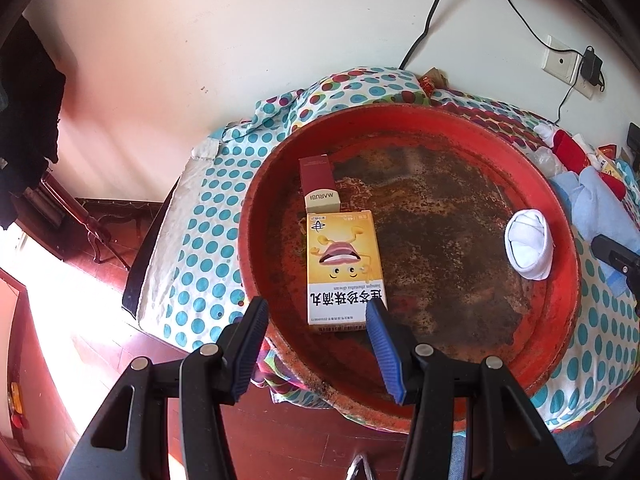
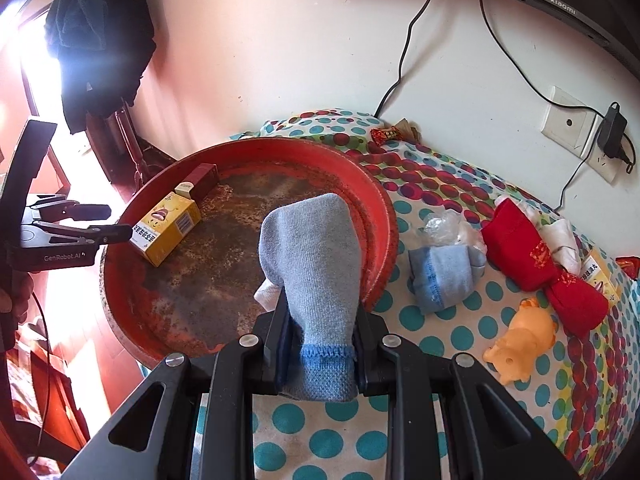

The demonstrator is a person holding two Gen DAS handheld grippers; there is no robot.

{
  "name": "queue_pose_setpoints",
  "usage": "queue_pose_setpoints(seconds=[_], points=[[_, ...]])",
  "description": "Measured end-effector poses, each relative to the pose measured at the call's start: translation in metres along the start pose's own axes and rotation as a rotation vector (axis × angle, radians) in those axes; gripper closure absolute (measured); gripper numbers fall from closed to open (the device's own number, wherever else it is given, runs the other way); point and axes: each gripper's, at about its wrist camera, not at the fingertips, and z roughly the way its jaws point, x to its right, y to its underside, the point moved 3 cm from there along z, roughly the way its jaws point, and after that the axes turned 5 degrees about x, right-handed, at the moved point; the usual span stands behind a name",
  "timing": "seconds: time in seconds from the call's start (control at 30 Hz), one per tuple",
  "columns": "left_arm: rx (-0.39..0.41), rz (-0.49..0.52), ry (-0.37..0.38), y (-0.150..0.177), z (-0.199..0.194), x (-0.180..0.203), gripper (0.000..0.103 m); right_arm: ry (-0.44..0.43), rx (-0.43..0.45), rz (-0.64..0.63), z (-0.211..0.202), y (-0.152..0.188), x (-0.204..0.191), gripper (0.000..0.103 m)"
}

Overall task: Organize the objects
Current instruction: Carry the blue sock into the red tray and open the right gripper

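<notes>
Socks and small boxes are being sorted on a surface covered in a dotted cloth, where a worn red tray is sitting. At the left, the left tool is hanging over the tray's near rim with its blue-padded jaws standing apart and nothing between them. Just ahead of it a yellow box is lying flat in the tray, and a dark red box is lying end to end with it, touching or nearly so. Further right in the tray a rolled white sock is resting near the rim. The right tool is clamping a pale blue sock by its cuff end, the toe sticking up over the tray's right edge. Right of the tray, on the cloth, a second pale blue sock is lying folded beside a crumpled clear plastic bag. Further right a red sock is lying across a white one, and a small orange toy pig is sitting near them.
</notes>
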Motion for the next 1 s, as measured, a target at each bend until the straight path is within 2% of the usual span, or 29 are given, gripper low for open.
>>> queue_pose_setpoints(seconds=[0.23, 0.47, 0.9, 1.0], points=[[-0.013, -0.003, -0.004, 0.002, 0.003, -0.001, 0.051, -0.067, 0.002, -0.038, 0.005, -0.006, -0.036, 0.08], [-0.013, -0.011, 0.0, 0.001, 0.002, -0.004, 0.051, -0.11, -0.043, -0.098, 0.022, 0.0, -0.071, 0.08], [-0.03, -0.004, 0.008, 0.003, 0.007, -0.002, 0.051, -0.121, -0.088, -0.12, 0.044, 0.008, -0.086, 0.079], [-0.032, -0.005, 0.01, 0.003, 0.008, -0.002, 0.051, -0.128, -0.081, -0.11, 0.045, 0.009, -0.085, 0.075]])
